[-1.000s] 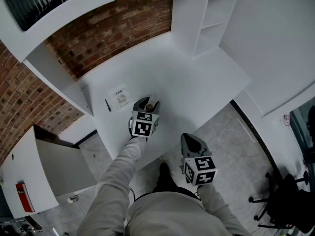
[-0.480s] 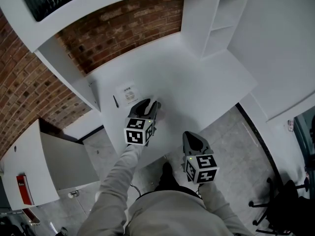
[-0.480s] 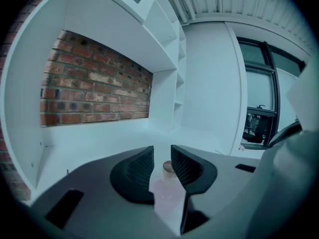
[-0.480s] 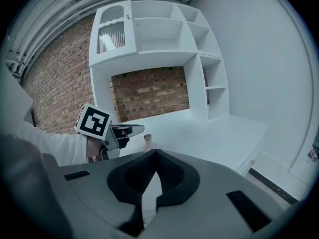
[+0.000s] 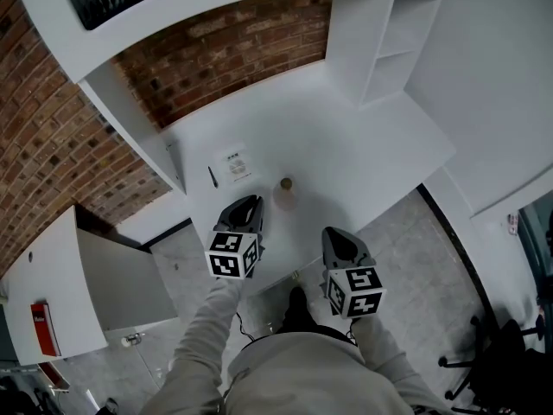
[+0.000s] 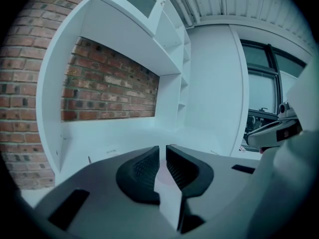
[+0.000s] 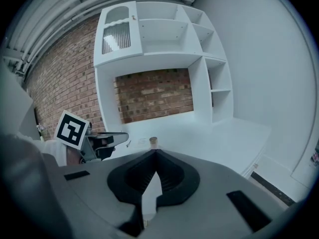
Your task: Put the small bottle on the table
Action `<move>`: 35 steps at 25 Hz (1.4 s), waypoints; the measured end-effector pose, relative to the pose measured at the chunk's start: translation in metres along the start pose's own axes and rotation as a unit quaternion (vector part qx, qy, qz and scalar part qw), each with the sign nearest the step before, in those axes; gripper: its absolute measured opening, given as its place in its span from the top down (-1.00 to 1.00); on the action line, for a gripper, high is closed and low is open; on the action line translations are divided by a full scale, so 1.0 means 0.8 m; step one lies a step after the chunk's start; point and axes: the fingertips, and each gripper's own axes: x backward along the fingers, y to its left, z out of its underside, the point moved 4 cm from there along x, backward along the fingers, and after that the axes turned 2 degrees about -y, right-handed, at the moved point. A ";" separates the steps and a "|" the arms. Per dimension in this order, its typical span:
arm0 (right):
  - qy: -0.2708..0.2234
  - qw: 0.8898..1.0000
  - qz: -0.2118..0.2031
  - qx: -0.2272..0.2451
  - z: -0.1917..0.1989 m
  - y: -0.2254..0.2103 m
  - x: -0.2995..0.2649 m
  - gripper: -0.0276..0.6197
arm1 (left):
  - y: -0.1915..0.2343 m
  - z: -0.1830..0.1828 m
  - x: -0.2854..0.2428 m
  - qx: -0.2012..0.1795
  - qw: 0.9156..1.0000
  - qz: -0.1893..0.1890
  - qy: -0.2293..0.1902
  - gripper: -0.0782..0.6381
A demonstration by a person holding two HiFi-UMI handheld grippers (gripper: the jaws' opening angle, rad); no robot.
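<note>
The small bottle [image 5: 284,193], pale with a brown cap, stands upright on the white table [image 5: 371,145] near its front edge. It also shows in the right gripper view as the bottle [image 7: 153,142], just beyond the jaw tips. My left gripper [image 5: 243,209] hangs to the bottle's left and nearer to me, clear of it. Its jaws [image 6: 162,149] have just been closing and now leave a narrow gap with nothing between them. My right gripper [image 5: 338,242] hovers off the table's front edge, its tips [image 7: 155,152] together and empty.
A small printed card [image 5: 235,164] and a dark pen-like stick [image 5: 212,176] lie left of the bottle. A white shelf unit [image 5: 389,41] stands at the table's back right, against a brick wall [image 5: 225,50]. An office chair [image 5: 505,353] is on the floor, far right.
The left gripper has drawn back from the bottle toward me and to the left, leaving the bottle standing alone on the table. Its jaws have narrowed. The right gripper has hardly moved.
</note>
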 end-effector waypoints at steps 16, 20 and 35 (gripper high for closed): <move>-0.009 1.000 -0.008 0.006 -0.001 0.015 0.011 0.83 | -0.002 0.021 0.079 -0.010 1.000 -0.023 0.012 0.72; -0.010 1.000 -0.014 0.008 0.000 0.019 0.013 0.83 | -0.010 0.027 0.096 -0.003 1.000 -0.023 0.016 0.72; -0.012 0.999 -0.031 0.029 0.002 0.036 0.014 0.83 | 0.003 0.017 0.123 -0.004 0.999 -0.037 0.005 0.72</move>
